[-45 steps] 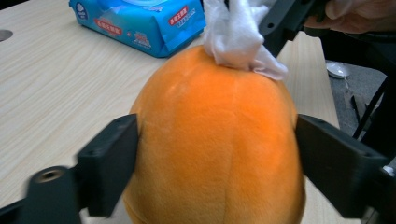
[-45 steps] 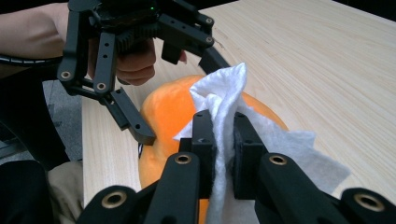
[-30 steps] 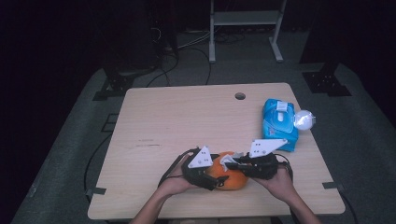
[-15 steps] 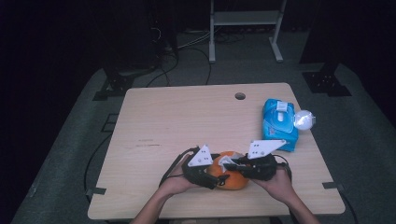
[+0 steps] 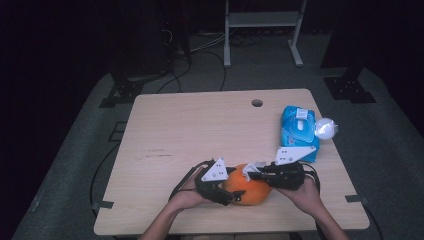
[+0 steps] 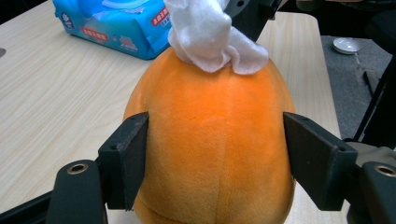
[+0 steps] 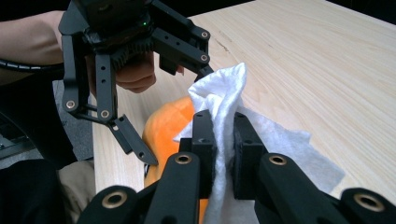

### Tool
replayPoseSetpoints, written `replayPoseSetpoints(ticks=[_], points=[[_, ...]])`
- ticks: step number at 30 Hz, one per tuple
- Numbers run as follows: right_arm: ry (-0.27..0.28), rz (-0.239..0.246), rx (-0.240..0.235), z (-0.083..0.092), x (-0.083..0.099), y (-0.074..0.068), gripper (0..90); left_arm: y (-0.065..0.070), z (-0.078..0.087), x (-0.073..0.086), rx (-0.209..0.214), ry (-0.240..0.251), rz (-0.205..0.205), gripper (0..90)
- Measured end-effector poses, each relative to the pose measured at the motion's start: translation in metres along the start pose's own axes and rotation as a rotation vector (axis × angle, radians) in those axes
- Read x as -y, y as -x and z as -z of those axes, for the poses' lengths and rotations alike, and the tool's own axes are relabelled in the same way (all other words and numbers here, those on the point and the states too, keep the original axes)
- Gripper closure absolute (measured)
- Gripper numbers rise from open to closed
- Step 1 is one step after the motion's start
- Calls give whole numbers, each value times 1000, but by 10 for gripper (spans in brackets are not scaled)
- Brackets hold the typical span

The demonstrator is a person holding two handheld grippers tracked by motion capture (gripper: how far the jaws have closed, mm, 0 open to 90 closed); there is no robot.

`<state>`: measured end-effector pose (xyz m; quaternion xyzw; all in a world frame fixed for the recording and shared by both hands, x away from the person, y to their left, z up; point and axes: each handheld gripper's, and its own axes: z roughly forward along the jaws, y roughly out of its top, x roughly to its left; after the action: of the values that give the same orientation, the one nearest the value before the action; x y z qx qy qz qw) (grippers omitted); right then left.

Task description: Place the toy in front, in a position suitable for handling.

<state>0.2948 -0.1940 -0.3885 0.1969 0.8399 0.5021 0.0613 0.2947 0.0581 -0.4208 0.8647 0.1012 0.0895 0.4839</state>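
High view: near the desk's front edge, orange plush fruit is clamped by left hand-held gripper; white wipe is pinched tight by right hand-held gripper.

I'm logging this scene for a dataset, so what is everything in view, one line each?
plush fruit: one, orange, near table edge, between both grippers
wipe: one, white, pinched over the plush fruit
wipes pack: one, blue, right side of table
crumpled wad: one, white, beside the wipes pack
table: one, light wood, with a cable hole at the far edge
metal frame: one, grey, floor beyond the table
left gripper: black, jaws around the plush fruit
right gripper: black, holding the wipe
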Motion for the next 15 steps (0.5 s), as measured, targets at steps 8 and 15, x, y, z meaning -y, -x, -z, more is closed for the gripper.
replayPoseSetpoints(ticks=[8, 15], points=[[-12, 36, -29, -12, -4, -15, 815, -2, -4, -1, 0, 22, 37, 123], [-4, 23, -15, -6, -3, -8, 814, -14, 1, 10, -2, 0, 55, 266]])
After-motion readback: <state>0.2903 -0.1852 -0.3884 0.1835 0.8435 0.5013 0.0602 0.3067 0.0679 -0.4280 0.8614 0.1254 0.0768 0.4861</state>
